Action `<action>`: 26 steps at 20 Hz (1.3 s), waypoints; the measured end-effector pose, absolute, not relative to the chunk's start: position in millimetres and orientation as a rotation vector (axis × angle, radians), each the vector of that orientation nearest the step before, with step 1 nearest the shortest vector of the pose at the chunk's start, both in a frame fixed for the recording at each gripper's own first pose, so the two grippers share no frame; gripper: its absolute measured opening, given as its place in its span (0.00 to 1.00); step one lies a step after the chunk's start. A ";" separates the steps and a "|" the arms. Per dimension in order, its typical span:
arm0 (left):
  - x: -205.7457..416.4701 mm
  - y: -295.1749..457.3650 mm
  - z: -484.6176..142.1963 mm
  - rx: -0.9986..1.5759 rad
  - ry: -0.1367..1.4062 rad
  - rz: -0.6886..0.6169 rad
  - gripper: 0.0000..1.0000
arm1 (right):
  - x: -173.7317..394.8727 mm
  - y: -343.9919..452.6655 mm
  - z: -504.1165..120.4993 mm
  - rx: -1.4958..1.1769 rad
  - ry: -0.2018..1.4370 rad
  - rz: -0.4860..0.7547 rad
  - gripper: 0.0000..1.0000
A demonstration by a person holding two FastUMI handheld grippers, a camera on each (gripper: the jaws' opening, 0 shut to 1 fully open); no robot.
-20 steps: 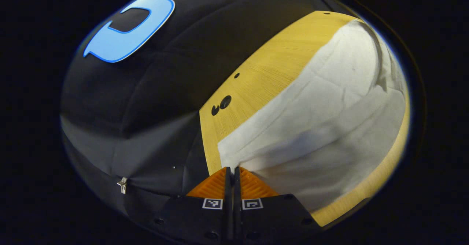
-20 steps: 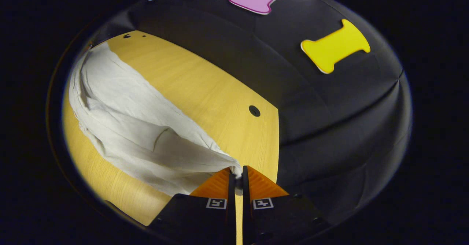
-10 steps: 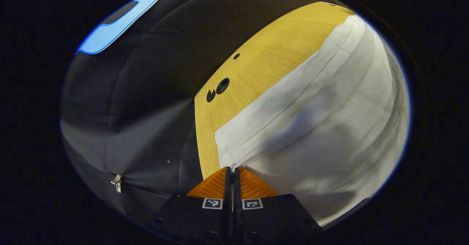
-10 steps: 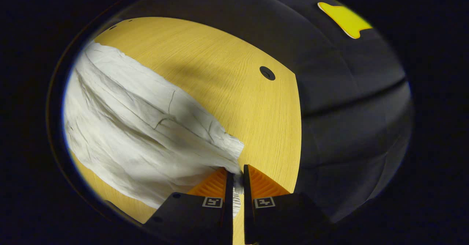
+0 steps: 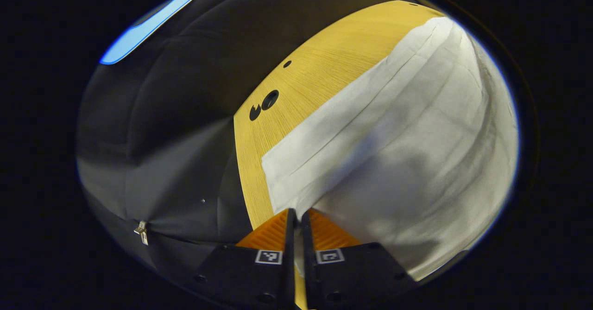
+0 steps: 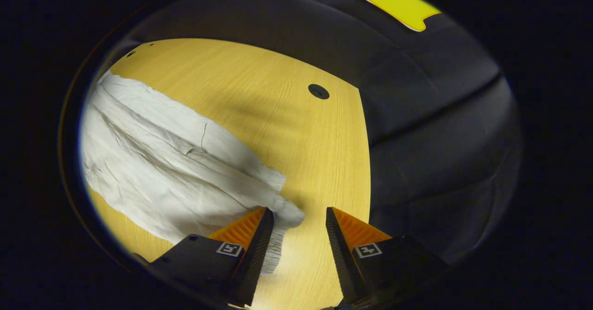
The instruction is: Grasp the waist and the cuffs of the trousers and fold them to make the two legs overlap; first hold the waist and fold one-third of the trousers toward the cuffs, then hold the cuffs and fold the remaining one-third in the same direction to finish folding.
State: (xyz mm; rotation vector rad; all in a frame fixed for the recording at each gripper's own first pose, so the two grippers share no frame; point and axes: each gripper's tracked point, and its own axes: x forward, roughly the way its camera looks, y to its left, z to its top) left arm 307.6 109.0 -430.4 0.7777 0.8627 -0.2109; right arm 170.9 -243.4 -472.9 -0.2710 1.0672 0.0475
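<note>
Left gripper view: at the left the booth's black cloth wall (image 5: 176,129) is seen, and beside it the edge of the wooden table (image 5: 319,73), in which two dark holes (image 5: 262,105) are set close together and a smaller one farther back. To the right the white trousers (image 5: 407,143) are spread over the table, with a flat layer lying along the wood and a second, creased layer lifted over it toward the camera. At the bottom the left gripper (image 5: 296,215) is seen with its fingers drawn almost together – only a thin slit is left between them. A corner of the white cloth meets the fingertips, but whether it is pinched between them cannot be told.

Right gripper view: the trousers (image 6: 167,171) are laid at the left of the table (image 6: 296,129), wrinkled, with a bunched end reaching toward the fingers. The right gripper (image 6: 299,212) is held wide apart; a ribbed edge of the cloth hangs against the inner side of its left finger (image 6: 250,236), while the right finger is kept apart from the fabric – bare wood is seen between. A single dark hole (image 6: 318,91) is seen farther back, with the black wall at the right.
</note>
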 end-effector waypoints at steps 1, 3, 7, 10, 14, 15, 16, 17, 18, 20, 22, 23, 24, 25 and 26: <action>303.0 115.0 -426.9 0.781 0.867 -0.190 0.22 | 167.1 -257.5 -467.5 -0.305 1.060 0.018 0.78; 293.8 121.3 -422.1 0.777 0.872 -0.177 0.39 | 156.4 -275.7 -455.8 -0.330 1.039 -0.008 0.78; 269.9 125.0 -402.4 0.762 0.868 -0.176 0.64 | 116.5 -258.1 -440.6 -0.069 1.054 -0.069 0.78; 246.4 117.1 -378.3 0.729 0.839 -0.181 0.69 | 80.5 -228.5 -429.1 0.208 1.073 -0.173 0.78; 211.6 105.7 -350.9 0.628 0.820 -0.147 0.77 | 65.0 -177.1 -428.8 0.707 0.978 -0.307 0.80; 200.2 101.5 -348.6 0.605 0.841 -0.145 0.78 | 62.8 -169.9 -433.2 0.803 0.967 -0.346 0.83; 187.7 98.2 -345.7 0.591 0.864 -0.151 0.82 | 62.1 -160.2 -441.3 0.880 0.963 -0.387 0.82; 176.4 95.3 -341.3 0.580 0.883 -0.149 0.83 | 60.9 -157.2 -448.8 0.937 0.955 -0.432 0.79; 166.5 94.2 -336.0 0.566 0.896 -0.141 0.85 | 58.1 -158.9 -456.6 0.990 0.949 -0.478 0.79; 140.6 87.8 -328.2 0.493 0.936 -0.119 0.87 | 61.1 -168.8 -461.6 1.127 0.884 -0.557 0.79; 123.2 80.8 -315.9 0.396 0.941 -0.085 0.87 | 80.6 -177.1 -467.4 1.277 0.799 -0.629 0.79; 116.6 75.9 -310.0 0.341 0.933 -0.064 0.87 | 83.2 -182.6 -469.4 1.331 0.763 -0.669 0.92; 111.3 69.1 -304.2 0.275 0.926 -0.044 0.88 | 86.2 -186.6 -474.4 1.369 0.750 -0.713 0.79; 108.4 60.7 -298.5 0.207 0.915 -0.025 0.88 | 89.7 -190.8 -473.3 1.408 0.723 -0.746 0.79; 105.0 53.5 -294.0 0.139 0.906 -0.003 0.88 | 94.7 -195.7 -472.4 1.441 0.706 -0.767 0.78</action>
